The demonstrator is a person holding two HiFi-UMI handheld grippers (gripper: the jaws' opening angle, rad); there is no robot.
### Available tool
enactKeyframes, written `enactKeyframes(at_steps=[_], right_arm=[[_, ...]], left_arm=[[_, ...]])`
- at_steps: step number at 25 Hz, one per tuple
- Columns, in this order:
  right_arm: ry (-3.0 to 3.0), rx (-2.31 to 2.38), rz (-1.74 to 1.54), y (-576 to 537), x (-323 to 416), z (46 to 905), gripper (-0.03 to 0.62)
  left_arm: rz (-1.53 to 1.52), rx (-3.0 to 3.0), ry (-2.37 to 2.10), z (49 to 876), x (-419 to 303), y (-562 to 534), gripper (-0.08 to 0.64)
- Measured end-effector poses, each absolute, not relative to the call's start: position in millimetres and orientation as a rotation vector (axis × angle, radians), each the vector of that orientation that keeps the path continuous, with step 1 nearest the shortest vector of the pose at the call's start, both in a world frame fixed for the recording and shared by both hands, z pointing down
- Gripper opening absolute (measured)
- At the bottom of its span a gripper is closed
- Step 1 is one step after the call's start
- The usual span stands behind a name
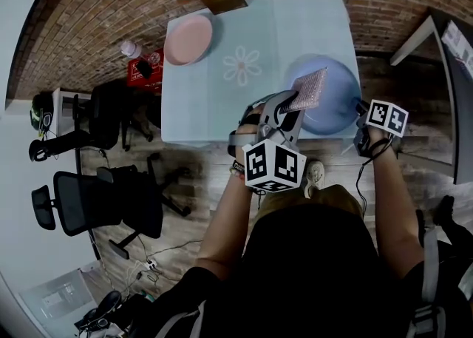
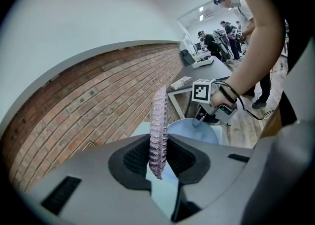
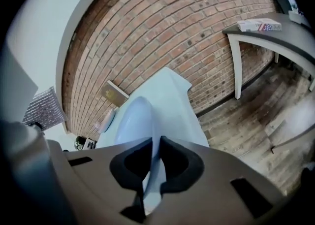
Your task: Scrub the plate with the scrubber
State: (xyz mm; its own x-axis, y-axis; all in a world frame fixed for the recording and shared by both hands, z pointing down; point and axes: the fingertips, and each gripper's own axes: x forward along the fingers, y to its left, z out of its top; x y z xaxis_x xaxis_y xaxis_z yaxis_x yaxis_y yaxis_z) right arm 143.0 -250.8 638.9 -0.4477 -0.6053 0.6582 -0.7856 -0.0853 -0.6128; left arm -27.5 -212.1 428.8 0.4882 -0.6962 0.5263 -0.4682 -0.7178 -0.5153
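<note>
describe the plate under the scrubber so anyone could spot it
On the pale blue table, look at the near right corner. The blue plate is there, its rim pinched in the right claw and a glittery scrubber held over it by the left claw. The only other plate, far left, is pink.

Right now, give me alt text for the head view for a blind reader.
The left tongs hold a scrubber over a blue plate at a table's near edge; right tongs clamp the plate's right rim. A pink plate sits far left.
</note>
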Motion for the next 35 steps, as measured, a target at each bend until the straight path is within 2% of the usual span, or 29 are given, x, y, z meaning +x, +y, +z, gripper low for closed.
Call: enactKeyframes(at_steps=[17,31,35], right_arm=[[-2.419,1.660,1.459,-238.3,146.6,443.1,0.049],[-2.523,1.644,1.513,-225.9,140.9,401.7,0.049],[-2.533,1.610,1.530,-218.3,129.4,400.3,0.050]], left_arm=[[-0.963,-2.342,1.013,368.8,-18.2,-180.1,0.084],[-0.943,-2.420,0.721,383.5,35.0,-121.8,0.084],[-0.877,-2.435,0.779,376.2,47.2,-123.9,0.084]])
